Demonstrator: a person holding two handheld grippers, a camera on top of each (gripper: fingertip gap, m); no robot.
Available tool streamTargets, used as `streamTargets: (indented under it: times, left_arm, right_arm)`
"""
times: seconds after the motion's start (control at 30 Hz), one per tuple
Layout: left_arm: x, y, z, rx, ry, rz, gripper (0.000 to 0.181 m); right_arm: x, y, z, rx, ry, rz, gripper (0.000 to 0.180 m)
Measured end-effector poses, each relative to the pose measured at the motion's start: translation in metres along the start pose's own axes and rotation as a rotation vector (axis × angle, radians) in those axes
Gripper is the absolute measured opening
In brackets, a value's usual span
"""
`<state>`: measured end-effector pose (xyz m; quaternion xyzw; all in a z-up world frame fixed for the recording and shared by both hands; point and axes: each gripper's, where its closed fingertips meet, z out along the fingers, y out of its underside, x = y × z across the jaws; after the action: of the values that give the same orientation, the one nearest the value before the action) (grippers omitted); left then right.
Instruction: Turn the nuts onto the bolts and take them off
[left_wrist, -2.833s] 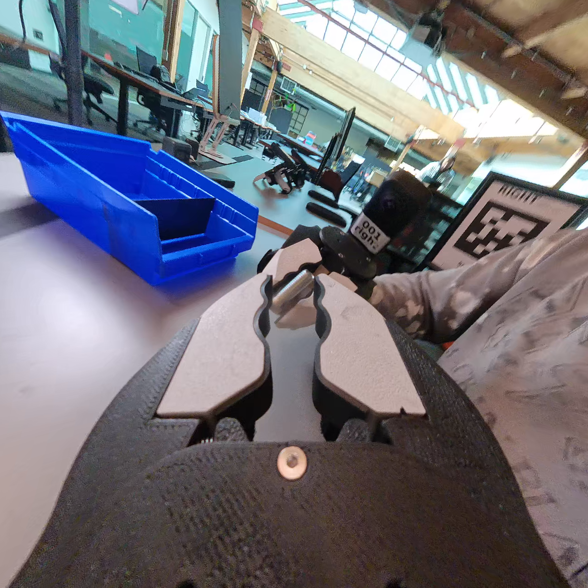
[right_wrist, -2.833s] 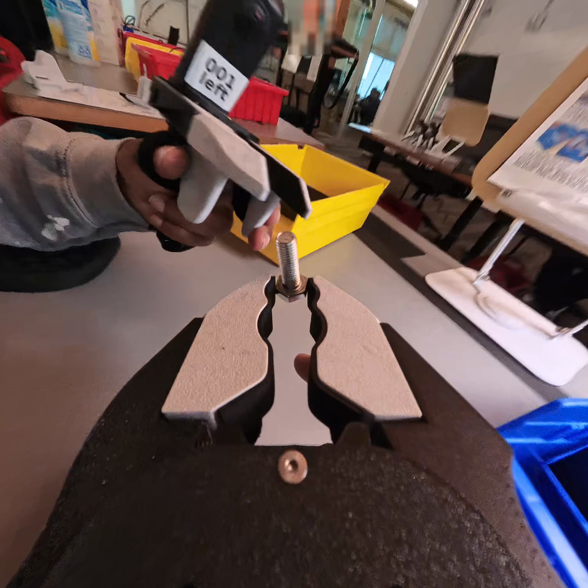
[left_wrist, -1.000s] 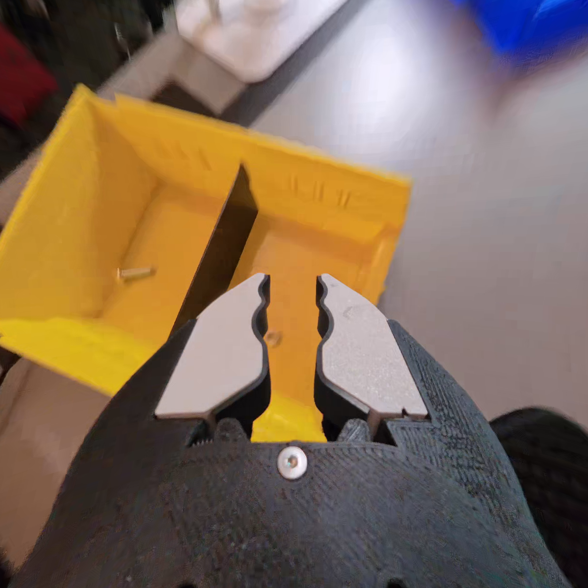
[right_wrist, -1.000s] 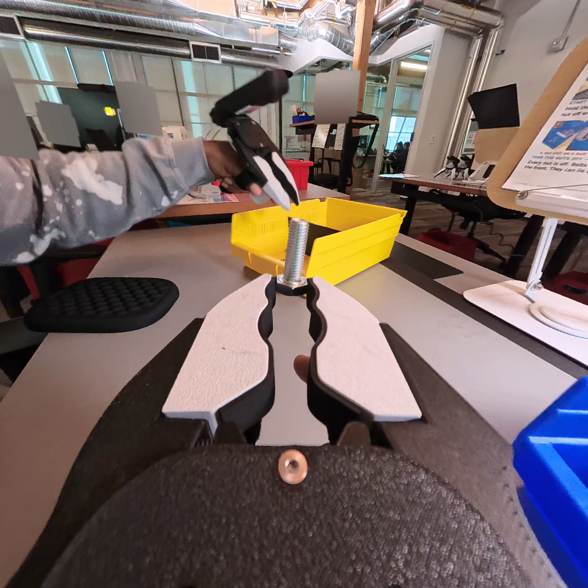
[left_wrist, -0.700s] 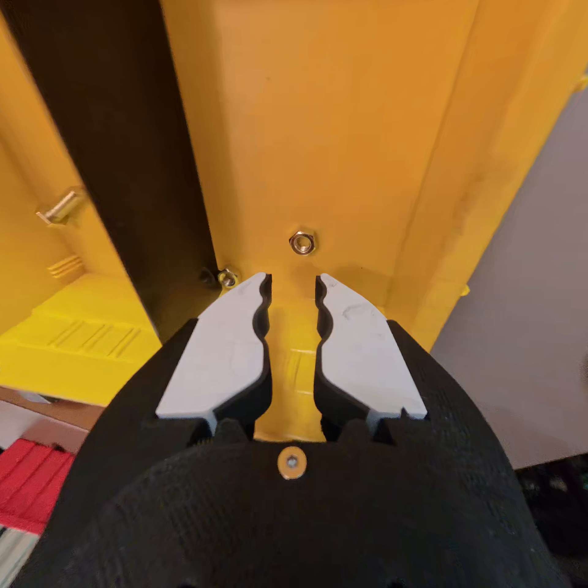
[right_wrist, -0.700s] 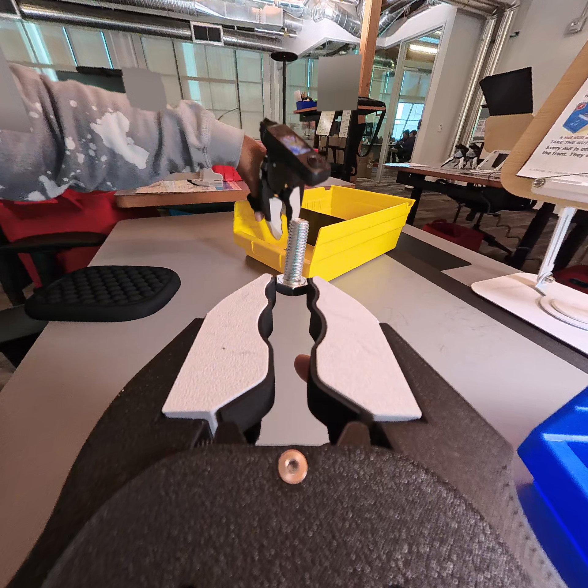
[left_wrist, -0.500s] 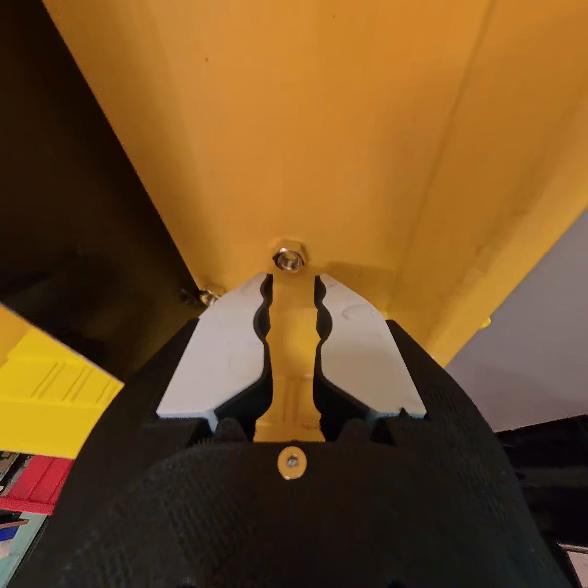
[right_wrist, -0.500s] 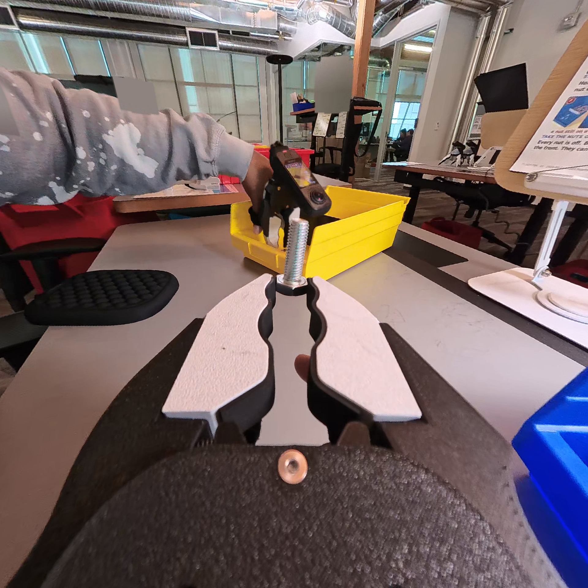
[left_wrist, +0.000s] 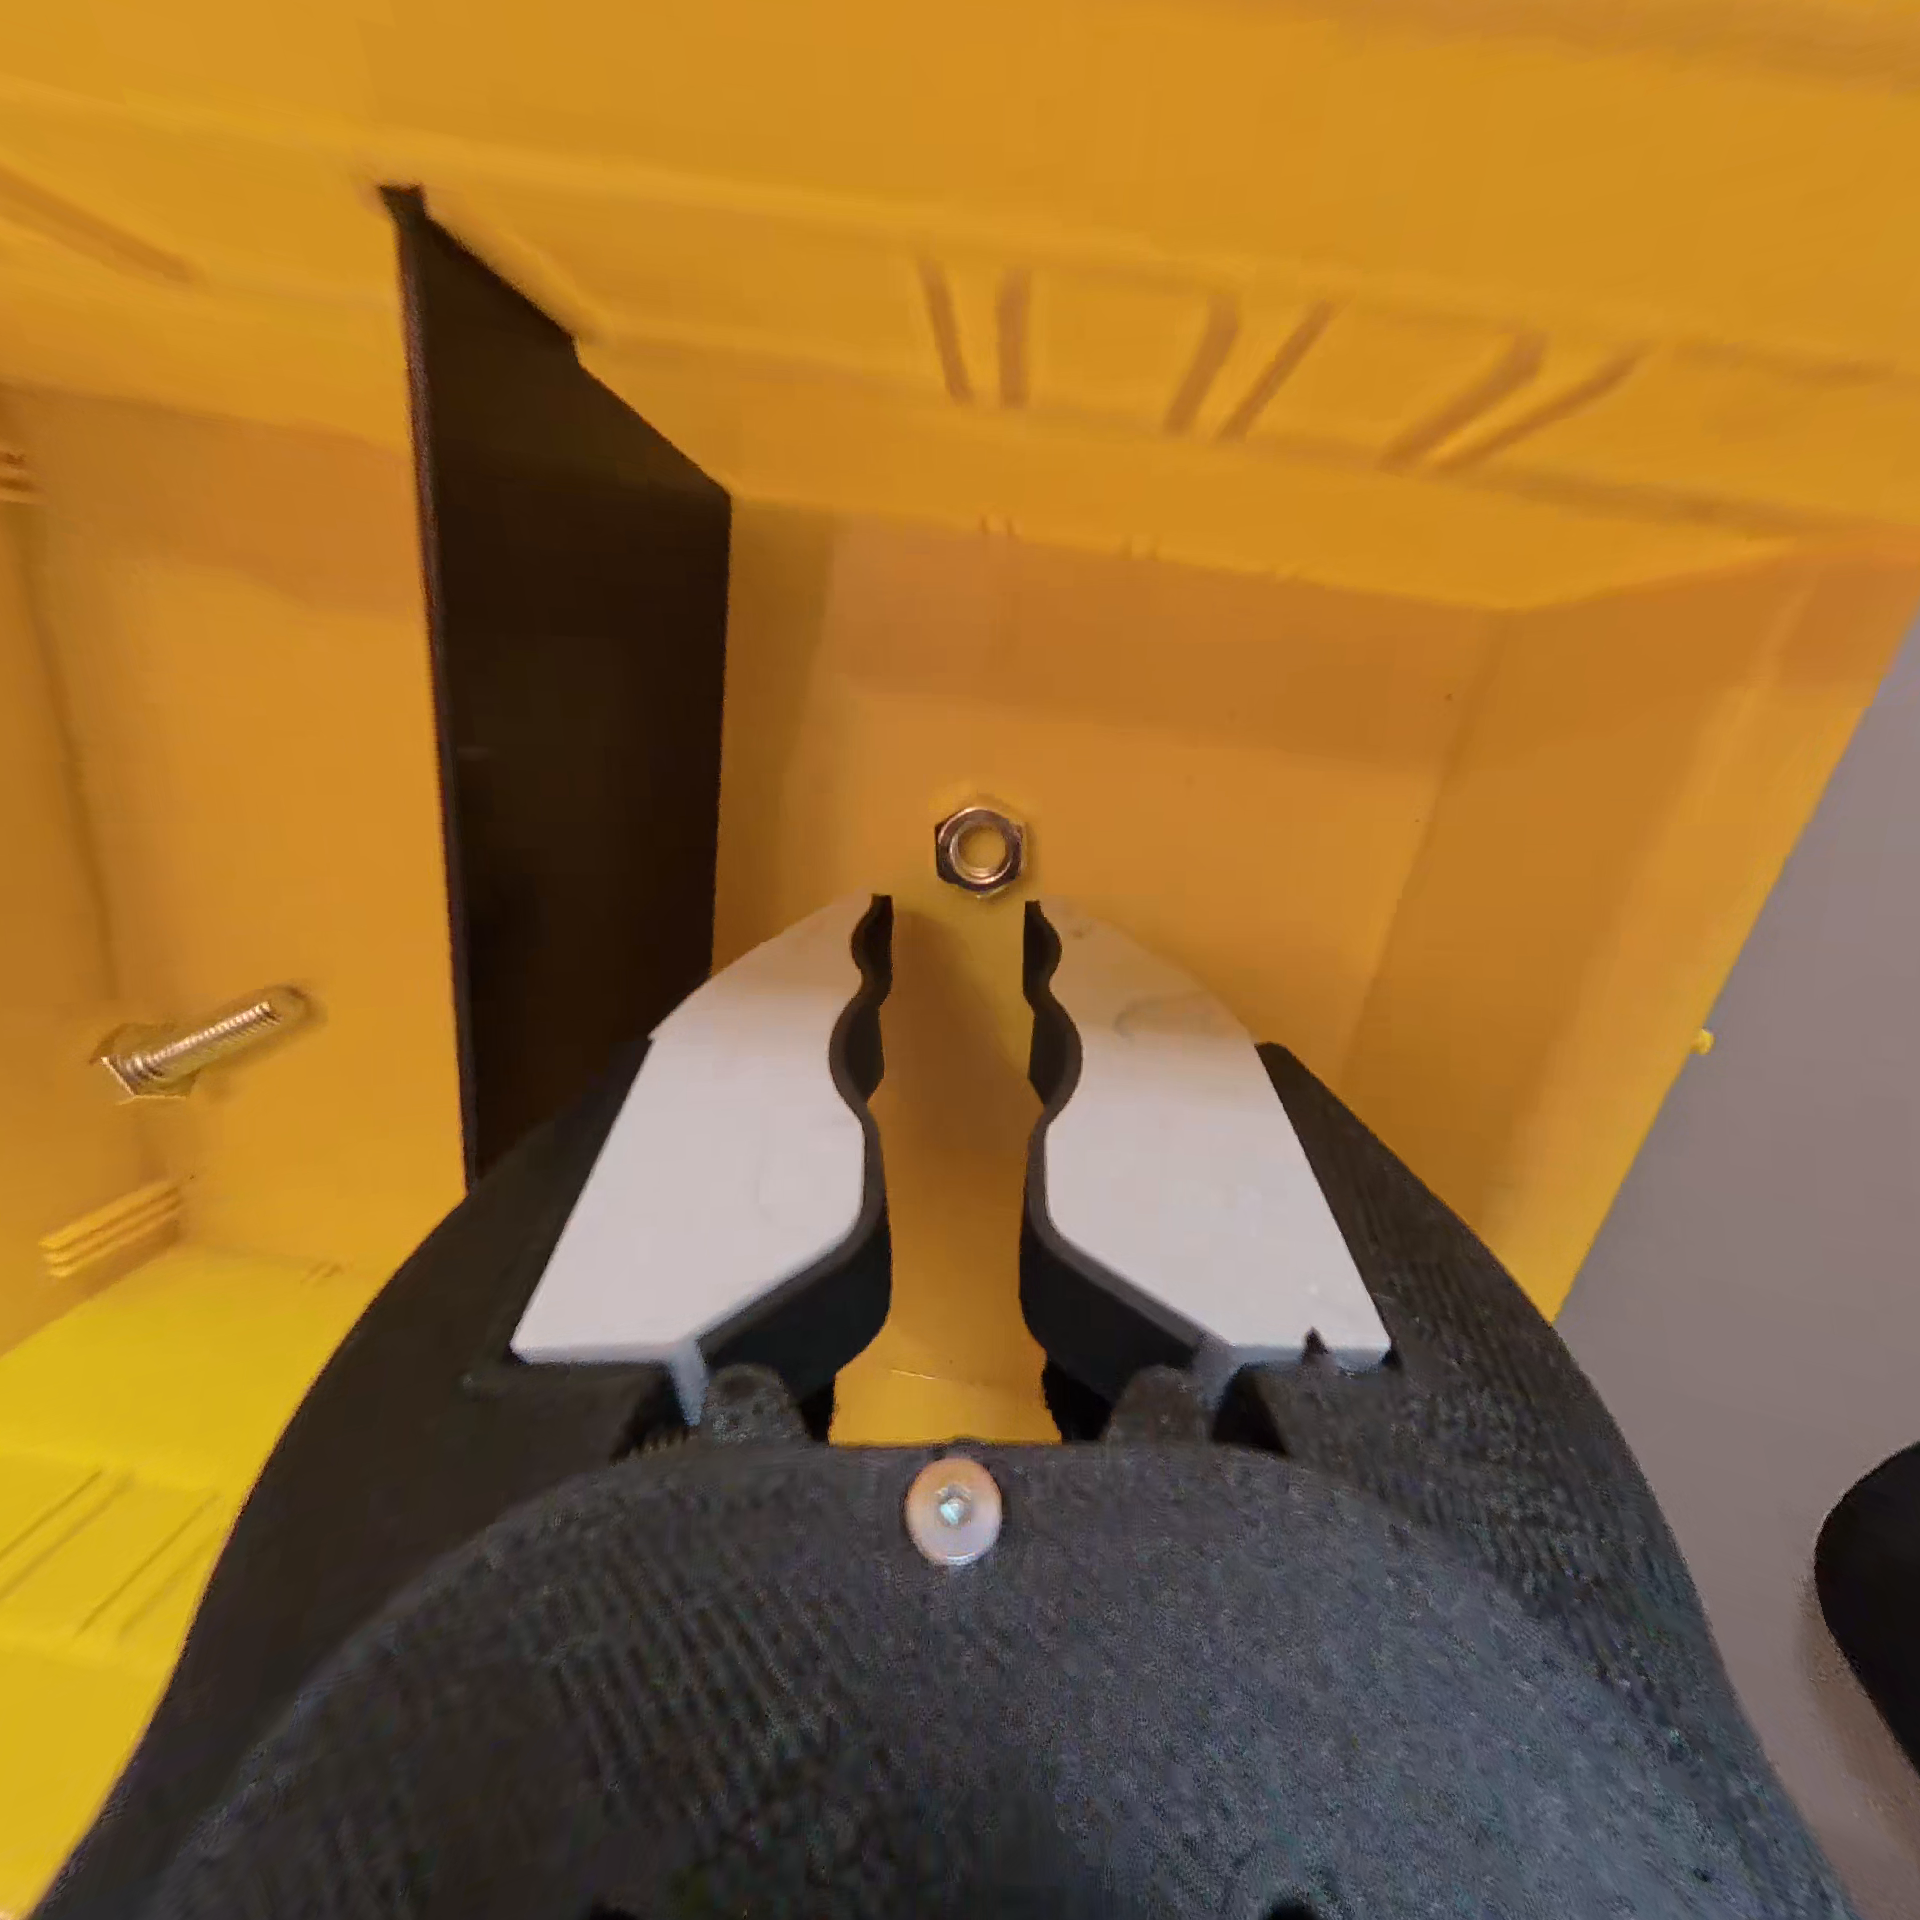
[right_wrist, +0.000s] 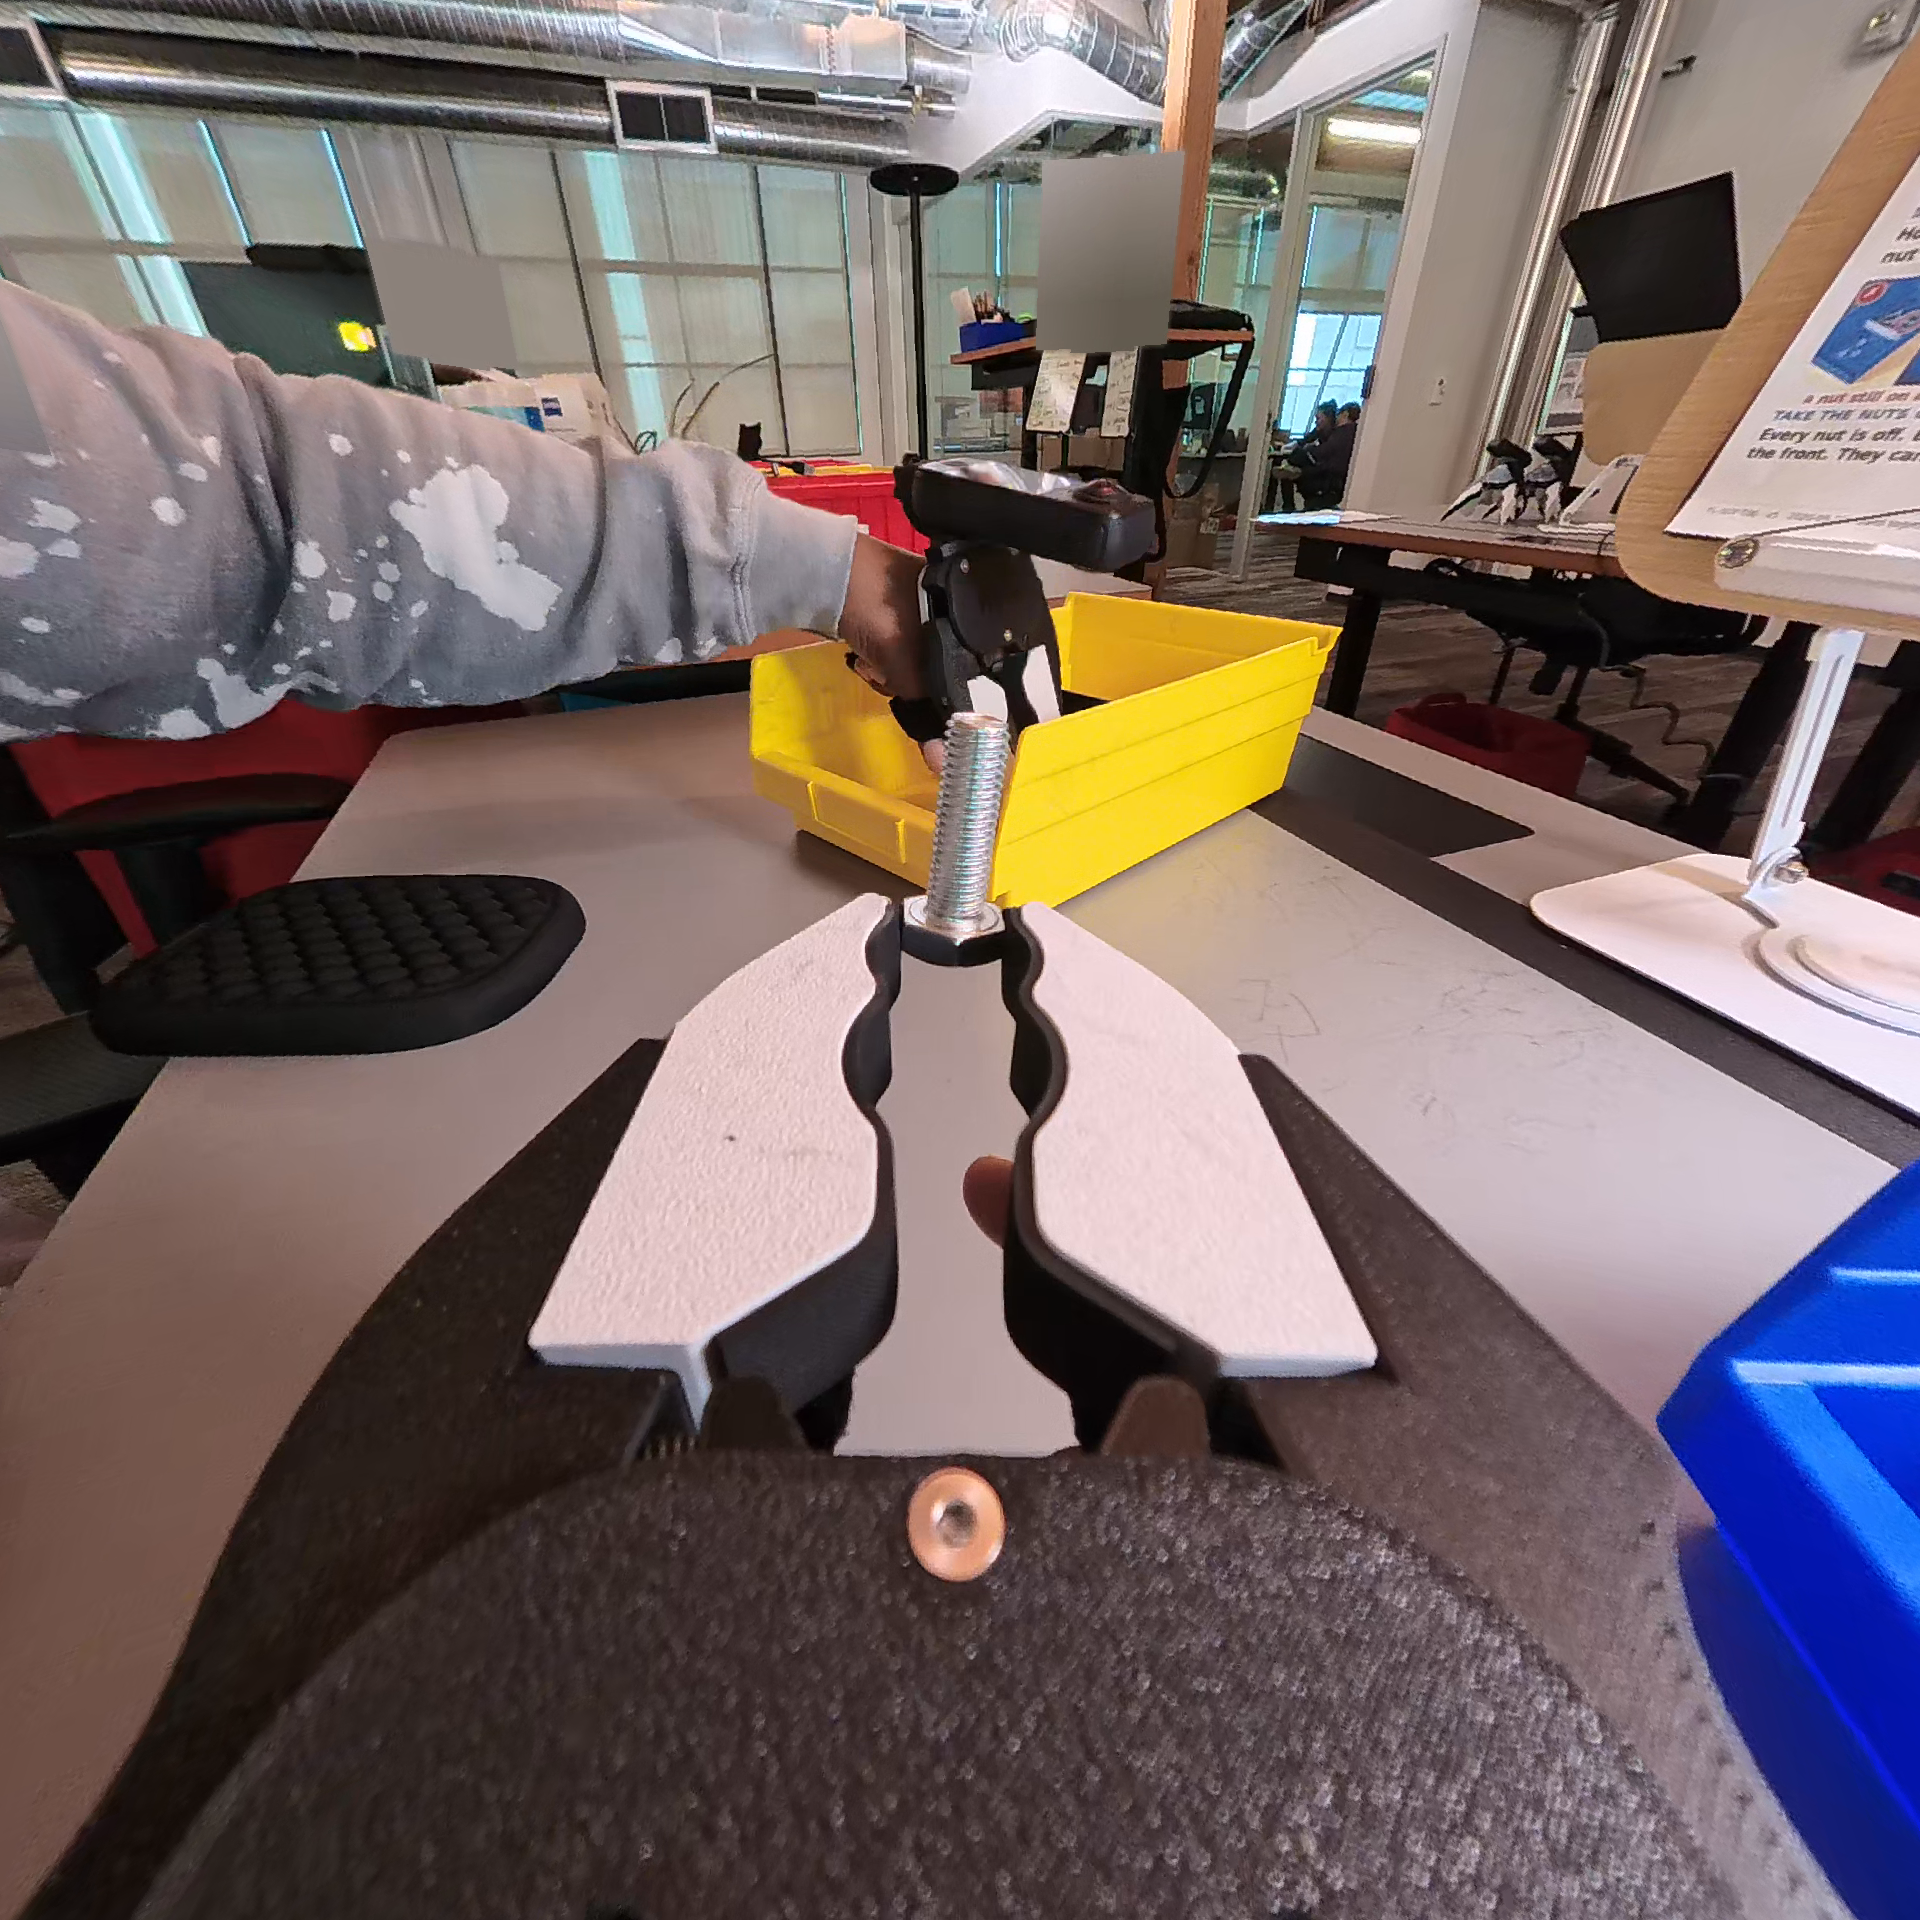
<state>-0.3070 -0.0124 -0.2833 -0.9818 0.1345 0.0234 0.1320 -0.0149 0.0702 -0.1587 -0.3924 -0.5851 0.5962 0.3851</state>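
Note:
My left gripper (left_wrist: 954, 906) is open and empty inside the yellow bin (left_wrist: 1195, 644), tips just short of a silver hex nut (left_wrist: 980, 840) lying flat on the bin floor. A black divider (left_wrist: 561, 727) splits the bin; a loose bolt (left_wrist: 203, 1042) lies in the left compartment. My right gripper (right_wrist: 951, 920) is shut on the head of a silver bolt (right_wrist: 966, 821) that stands upright, threads up, above the grey table (right_wrist: 1403, 1039). In the right wrist view the left gripper (right_wrist: 987, 634) dips into the yellow bin (right_wrist: 1143, 738), held by a hand with a grey spattered sleeve.
A blue bin (right_wrist: 1829, 1455) sits at the near right. A white stand base (right_wrist: 1766, 935) with a sign board stands at the right. A black padded rest (right_wrist: 332, 956) lies at the table's left edge. There is about 35 centimetres between the tips of the two grippers.
My left gripper left the bolt, swung over to the yellow bin and dropped inside, closing in on the nut. My right gripper kept hold of the upright bolt, almost still.

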Motion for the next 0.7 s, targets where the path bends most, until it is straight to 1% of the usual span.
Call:
streamTargets:
  times: [0.2,0.3,0.4,0.53,0.6,0.7]
  left_arm:
    - [0.003,-0.004,0.002,0.079,0.013,-0.081,0.031]
    - [0.002,-0.003,0.009,0.075,0.006,-0.082,0.032]
    - [0.003,-0.006,0.012,0.092,0.017,-0.083,0.029]
    - [0.009,-0.010,0.013,0.120,0.058,-0.080,0.020]
    - [0.008,-0.009,0.012,0.097,0.048,-0.066,0.018]
    - [0.014,-0.016,-0.005,0.121,0.062,-0.035,0.018]
  right_arm:
    - [-0.002,0.000,0.001,-0.004,-0.011,-0.004,0.018]
    - [-0.003,-0.001,0.000,-0.003,-0.011,-0.005,0.018]
    - [-0.003,-0.002,0.000,0.001,-0.008,-0.008,0.018]
    - [-0.002,-0.001,0.000,0.000,-0.008,-0.006,0.018]
    - [-0.002,0.000,0.000,-0.002,-0.006,-0.006,0.018]
    - [-0.001,0.003,0.001,-0.005,-0.001,-0.003,0.018]
